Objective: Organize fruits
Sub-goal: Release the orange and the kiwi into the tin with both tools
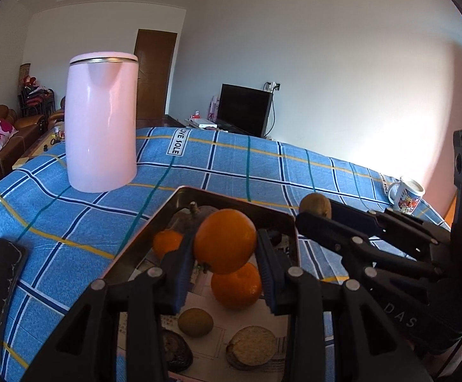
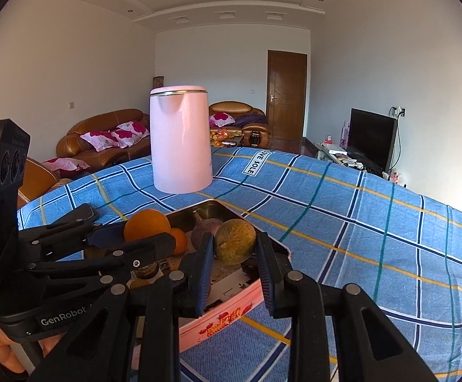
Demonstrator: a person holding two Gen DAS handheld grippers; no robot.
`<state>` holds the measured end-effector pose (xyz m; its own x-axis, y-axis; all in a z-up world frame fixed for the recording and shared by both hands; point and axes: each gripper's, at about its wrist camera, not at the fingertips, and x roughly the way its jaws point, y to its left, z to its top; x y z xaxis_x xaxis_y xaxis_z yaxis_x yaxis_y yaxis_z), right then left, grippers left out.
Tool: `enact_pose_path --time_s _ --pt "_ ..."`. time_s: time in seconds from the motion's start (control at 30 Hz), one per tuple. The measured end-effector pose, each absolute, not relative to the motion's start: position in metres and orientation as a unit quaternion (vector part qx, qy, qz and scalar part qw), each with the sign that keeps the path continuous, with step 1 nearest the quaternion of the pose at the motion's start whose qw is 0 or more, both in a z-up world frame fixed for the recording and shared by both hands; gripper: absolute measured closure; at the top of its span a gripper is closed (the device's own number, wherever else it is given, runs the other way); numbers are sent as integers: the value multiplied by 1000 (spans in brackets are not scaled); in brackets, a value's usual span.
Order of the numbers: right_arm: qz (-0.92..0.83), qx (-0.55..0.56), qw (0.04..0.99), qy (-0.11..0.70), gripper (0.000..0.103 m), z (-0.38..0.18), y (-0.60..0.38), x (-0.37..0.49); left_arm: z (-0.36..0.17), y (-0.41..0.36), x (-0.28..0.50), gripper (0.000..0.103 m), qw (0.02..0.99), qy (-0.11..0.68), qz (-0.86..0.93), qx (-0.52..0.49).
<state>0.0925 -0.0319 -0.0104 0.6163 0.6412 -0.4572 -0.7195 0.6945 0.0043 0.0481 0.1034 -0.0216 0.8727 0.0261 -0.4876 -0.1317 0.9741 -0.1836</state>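
Above a metal tin (image 1: 180,210) on the blue checked table (image 1: 71,210), the left claw (image 1: 225,254) pinches an orange (image 1: 224,238), while the right claw (image 2: 234,245) grips a greenish-brown fruit (image 2: 235,243). Two smaller oranges (image 1: 237,286) lie inside the tin. A pink kettle (image 2: 181,140) stands beyond.

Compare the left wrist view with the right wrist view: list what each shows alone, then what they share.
Only the left wrist view shows the mug at the table's far right, and the biscuit in the tin. Only the right wrist view shows the tin's pink printed side. Both show the pink kettle, the left gripper holding an orange, and the right gripper holding a greenish-brown fruit.
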Motion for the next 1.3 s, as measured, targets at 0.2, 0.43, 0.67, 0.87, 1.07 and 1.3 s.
enact_pose_path --time_s 0.2,0.43,0.67,0.87,1.07,1.3 --pt "378 -101 887 245 74 -22 -13 103 -28 114 51 64 956 265 47 -116" --pt "366 -113 882 275 74 -33 -1 110 -32 117 55 64 952 279 42 -120" --pt "356 -116 877 301 74 -43 3 119 -36 116 61 64 946 299 34 -120" --pt "359 -114 873 308 74 -46 3 120 -37 115 61 64 945 303 31 -120" --pt "361 -114 872 309 74 -46 3 119 -36 116 60 63 946 300 31 -120" --pt "362 -95 877 302 50 -40 -8 115 -28 118 41 41 952 277 38 -122"
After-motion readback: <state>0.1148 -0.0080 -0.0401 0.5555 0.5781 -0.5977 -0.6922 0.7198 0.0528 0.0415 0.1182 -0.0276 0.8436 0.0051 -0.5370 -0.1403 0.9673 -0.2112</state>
